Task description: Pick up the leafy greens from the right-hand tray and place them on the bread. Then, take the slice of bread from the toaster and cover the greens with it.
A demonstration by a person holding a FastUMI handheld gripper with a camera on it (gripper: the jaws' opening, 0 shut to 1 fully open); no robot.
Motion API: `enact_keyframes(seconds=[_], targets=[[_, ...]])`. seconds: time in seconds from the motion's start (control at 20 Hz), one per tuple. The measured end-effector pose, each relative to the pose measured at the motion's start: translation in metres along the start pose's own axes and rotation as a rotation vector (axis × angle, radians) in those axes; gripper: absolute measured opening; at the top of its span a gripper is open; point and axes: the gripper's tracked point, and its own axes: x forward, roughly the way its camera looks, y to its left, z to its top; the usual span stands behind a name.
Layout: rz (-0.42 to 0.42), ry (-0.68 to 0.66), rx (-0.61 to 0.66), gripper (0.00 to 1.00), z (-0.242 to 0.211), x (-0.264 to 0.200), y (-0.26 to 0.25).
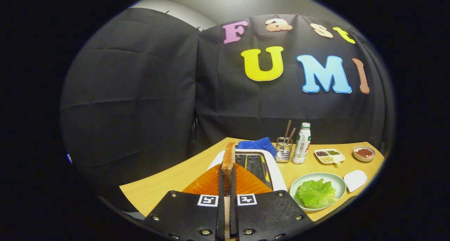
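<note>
Gripper (227, 184) fingers clamped on bread slice (229, 160) above toaster (277, 177); leafy greens (316, 193) on plate (339, 183) right of toaster. Covering step; carry slice over greens.

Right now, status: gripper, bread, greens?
Gripper shut on bread slice, above the toaster. Leafy greens on green plate, right of fingers. Nothing between.

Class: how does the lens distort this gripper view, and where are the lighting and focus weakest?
Gripper view: fisheye bends the table edge; the light falls off toward the dark rim; the gripper, jaws clamped on the bread slice, looks soft up close; the greens are evenly lit.
</note>
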Motion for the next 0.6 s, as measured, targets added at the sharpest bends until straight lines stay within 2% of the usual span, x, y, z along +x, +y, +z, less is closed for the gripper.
enact_keyframes(seconds=[0.6], targets=[[0.02, -0.076, -0.001, 0.05, 0.039, -0.01, 0.0]])
